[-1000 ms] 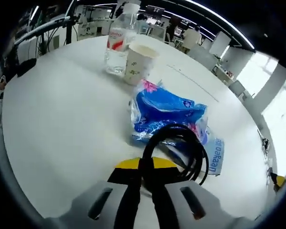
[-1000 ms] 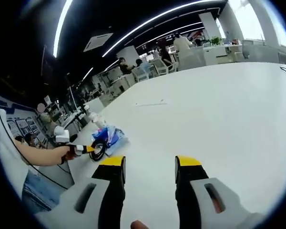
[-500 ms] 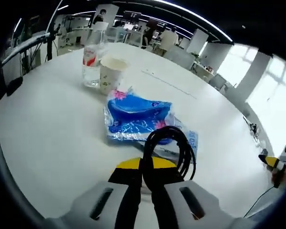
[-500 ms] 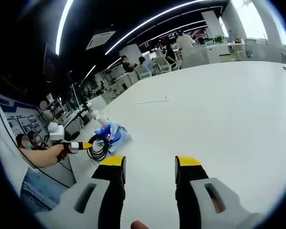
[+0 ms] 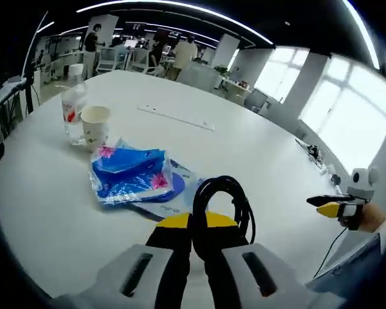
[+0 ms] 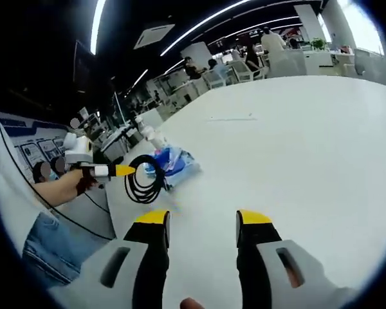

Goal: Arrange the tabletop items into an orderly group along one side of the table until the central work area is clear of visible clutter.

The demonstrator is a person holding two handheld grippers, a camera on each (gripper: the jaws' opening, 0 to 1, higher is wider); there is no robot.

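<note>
Coiled black cable (image 5: 226, 206) hangs clamped in the left claw (image 5: 192, 239), lifted clear of the white surface (image 5: 45, 193) beside the blue tissue pack (image 5: 132, 177), paper cup (image 5: 95, 127) and water bottle (image 5: 72, 111), probably to join that row, while the right claw (image 6: 196, 239) waits open and empty.

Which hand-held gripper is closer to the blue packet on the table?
Left. The left hand-held gripper, shut on the black cable, hangs right beside the blue packet. The right hand-held gripper is open, farther off across bare white table.
</note>
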